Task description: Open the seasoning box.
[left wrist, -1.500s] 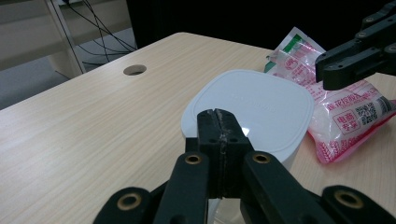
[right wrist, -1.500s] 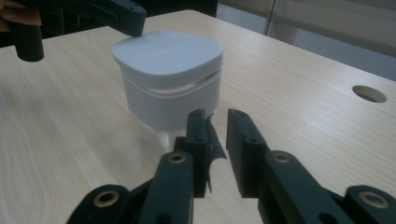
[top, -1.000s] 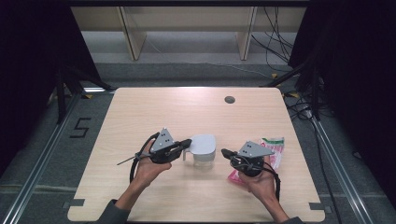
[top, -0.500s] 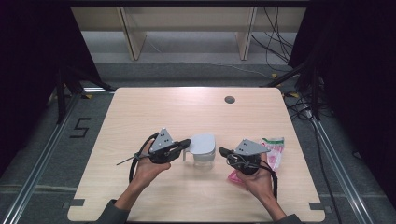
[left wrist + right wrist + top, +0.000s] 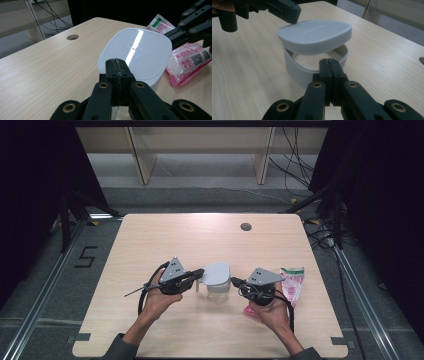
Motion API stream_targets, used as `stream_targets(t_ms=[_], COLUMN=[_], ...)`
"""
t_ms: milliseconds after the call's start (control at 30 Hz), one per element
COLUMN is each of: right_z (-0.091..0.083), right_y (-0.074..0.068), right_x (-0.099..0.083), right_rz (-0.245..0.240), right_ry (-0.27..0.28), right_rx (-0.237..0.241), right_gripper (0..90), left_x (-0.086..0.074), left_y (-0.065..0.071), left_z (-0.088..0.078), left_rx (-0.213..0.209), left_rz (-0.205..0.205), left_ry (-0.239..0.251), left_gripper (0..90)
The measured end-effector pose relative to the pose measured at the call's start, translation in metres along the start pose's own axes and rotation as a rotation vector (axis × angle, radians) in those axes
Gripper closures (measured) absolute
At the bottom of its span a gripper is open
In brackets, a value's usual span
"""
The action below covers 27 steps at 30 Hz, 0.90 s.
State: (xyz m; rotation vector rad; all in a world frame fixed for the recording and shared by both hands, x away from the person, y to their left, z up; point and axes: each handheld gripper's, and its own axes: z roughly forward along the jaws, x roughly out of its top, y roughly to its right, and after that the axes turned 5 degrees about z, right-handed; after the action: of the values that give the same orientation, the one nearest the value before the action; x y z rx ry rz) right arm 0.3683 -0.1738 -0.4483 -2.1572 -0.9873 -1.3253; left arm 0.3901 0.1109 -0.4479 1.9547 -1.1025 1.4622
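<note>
The white lid (image 5: pixel 314 36) sits tilted above the white container (image 5: pixel 312 66), raised off the rim on the side that the right gripper view faces, so a gap shows between lid and rim there; in the high view the container (image 5: pixel 218 287) stands near the middle of the wooden table (image 5: pixel 150 240), toward the person's edge, with the lid (image 5: pixel 216 272) over it. The left gripper (image 5: pixel 199 273) comes in from the left with its black jaws pressed flat together, their tips at the lid's edge; from these angles I can't tell whether the tips pinch the lid or only touch it. The right gripper (image 5: pixel 235 282) points at the container from the other side, jaws likewise closed with nothing between them, tips just beside the container's wall. Behind the right hand (image 5: pixel 267 307) lies a pink and white snack packet (image 5: pixel 292 282), flat on the table, with a second, similar pink packet (image 5: pixel 187 62) seen just beside the container in the left gripper view. A round cable hole (image 5: pixel 245 226) sits in the table's far part, well apart.
</note>
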Motion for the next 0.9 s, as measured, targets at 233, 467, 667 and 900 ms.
stream_targets(t_ms=[233, 467, 667, 900], right_z=[0.001, 0.002, 0.0, 0.002], right_y=[-0.001, -0.004, -0.007, -0.009], right_x=[0.004, 0.008, 0.012, 0.014], right_rz=[-0.016, -0.03, -0.025, -0.026], right_ry=[0.003, 0.012, 0.016, 0.021], right_rx=[-0.002, 0.002, 0.005, 0.014], right_gripper=[90.0, 90.0, 90.0, 90.0], left_x=[-0.001, -0.002, -0.003, -0.006], left_y=[0.0, -0.002, -0.006, -0.009], left_z=[0.0, 0.0, -0.007, -0.025], left_rx=[0.004, 0.0, -0.01, -0.026], left_rz=[0.003, -0.005, -0.037, -0.018], left_ry=[0.004, 0.008, 0.008, -0.034], left_gripper=[89.2, 86.9, 66.5, 50.3])
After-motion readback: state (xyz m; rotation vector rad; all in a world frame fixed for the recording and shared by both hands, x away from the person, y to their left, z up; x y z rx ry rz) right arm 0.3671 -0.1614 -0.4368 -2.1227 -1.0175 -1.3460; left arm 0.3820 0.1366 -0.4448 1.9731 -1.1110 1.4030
